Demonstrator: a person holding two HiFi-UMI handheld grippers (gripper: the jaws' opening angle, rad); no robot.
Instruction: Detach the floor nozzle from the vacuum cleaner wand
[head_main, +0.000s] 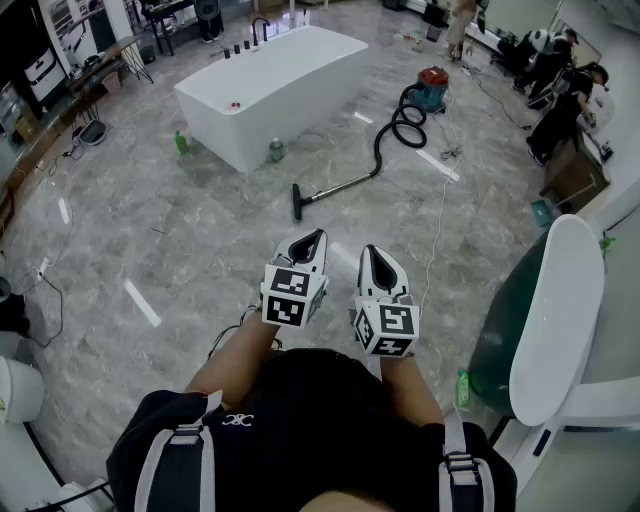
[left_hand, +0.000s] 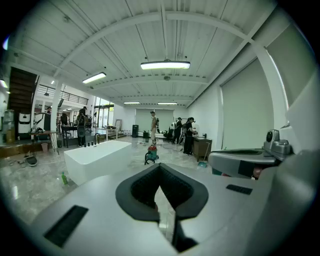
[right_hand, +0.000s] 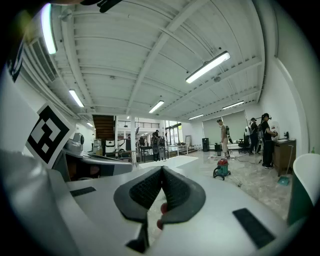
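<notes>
A grey marble floor (head_main: 170, 240) fills this big hall. Well ahead of me lies the floor nozzle (head_main: 297, 201), joined to the wand (head_main: 340, 186) (nothing detached yet). My left gripper (head_main: 316, 236) and right gripper (head_main: 369, 252) are both closed and empty.

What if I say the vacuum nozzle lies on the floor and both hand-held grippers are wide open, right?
No. The nozzle lies on the floor, but the left hand-held gripper and right hand-held gripper are shut, as the left and right gripper views show.
</notes>
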